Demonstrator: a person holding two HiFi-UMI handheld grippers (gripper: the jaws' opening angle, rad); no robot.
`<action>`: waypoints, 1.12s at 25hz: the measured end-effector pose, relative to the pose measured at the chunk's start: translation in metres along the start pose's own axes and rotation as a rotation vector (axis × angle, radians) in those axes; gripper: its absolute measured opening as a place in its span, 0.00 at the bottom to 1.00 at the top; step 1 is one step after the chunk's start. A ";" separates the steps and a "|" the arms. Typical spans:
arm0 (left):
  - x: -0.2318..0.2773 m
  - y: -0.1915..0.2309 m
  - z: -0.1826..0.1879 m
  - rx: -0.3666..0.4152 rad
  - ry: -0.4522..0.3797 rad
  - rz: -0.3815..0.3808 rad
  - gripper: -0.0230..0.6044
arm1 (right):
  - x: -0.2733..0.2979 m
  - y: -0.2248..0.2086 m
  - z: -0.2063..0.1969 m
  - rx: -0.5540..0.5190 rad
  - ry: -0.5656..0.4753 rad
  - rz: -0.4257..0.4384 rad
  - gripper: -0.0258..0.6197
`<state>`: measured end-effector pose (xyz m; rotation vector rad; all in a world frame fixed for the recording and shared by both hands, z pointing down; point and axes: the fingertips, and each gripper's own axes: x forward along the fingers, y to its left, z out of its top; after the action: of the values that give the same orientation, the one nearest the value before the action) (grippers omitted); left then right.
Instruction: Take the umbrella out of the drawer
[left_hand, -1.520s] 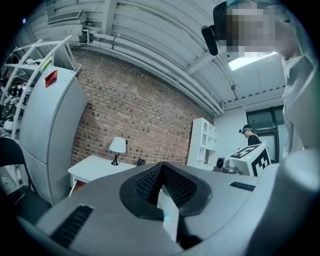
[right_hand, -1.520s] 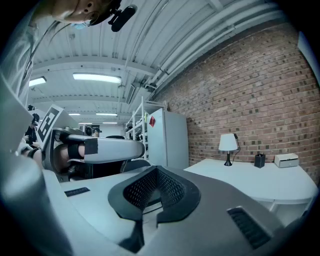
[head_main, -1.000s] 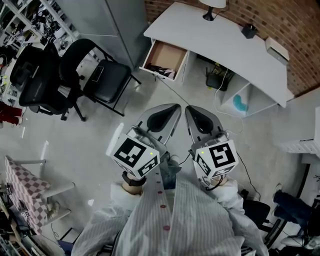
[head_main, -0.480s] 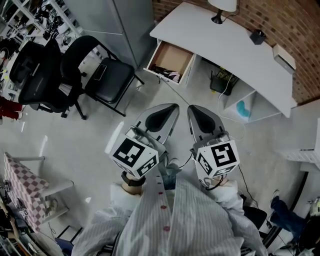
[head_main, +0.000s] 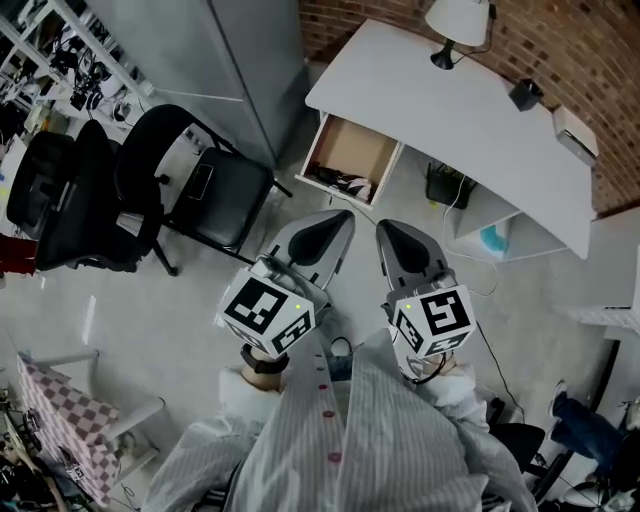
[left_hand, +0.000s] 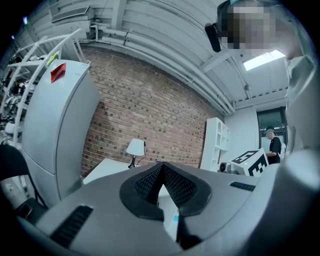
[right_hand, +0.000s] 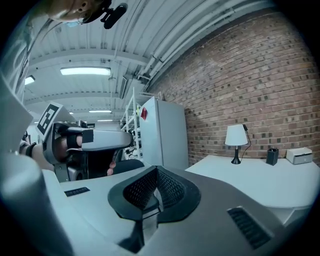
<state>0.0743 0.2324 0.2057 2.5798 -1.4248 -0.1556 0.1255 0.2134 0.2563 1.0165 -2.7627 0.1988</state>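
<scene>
Holding L gripper & R gripper side by side, both clenched w/ nothing in them, we face open drawer under white desk.

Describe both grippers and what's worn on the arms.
The left gripper and right gripper are grey rounded shells tapering to black meshed pads. Each carries a white cube with black square markers. The sleeves are pale and pinstriped.

Dark clutter at the front of the open drawer is too small to identify.
</scene>
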 end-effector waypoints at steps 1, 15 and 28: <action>0.003 0.012 0.002 0.000 0.002 -0.006 0.04 | 0.011 -0.003 0.001 0.003 0.002 -0.010 0.09; 0.026 0.116 0.013 -0.010 0.024 -0.061 0.04 | 0.098 -0.033 0.005 0.014 0.043 -0.165 0.09; 0.098 0.185 0.007 -0.039 0.055 -0.063 0.04 | 0.175 -0.099 -0.003 0.064 0.090 -0.180 0.09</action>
<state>-0.0277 0.0528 0.2392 2.5783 -1.3092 -0.1187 0.0594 0.0294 0.3044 1.2335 -2.5826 0.3003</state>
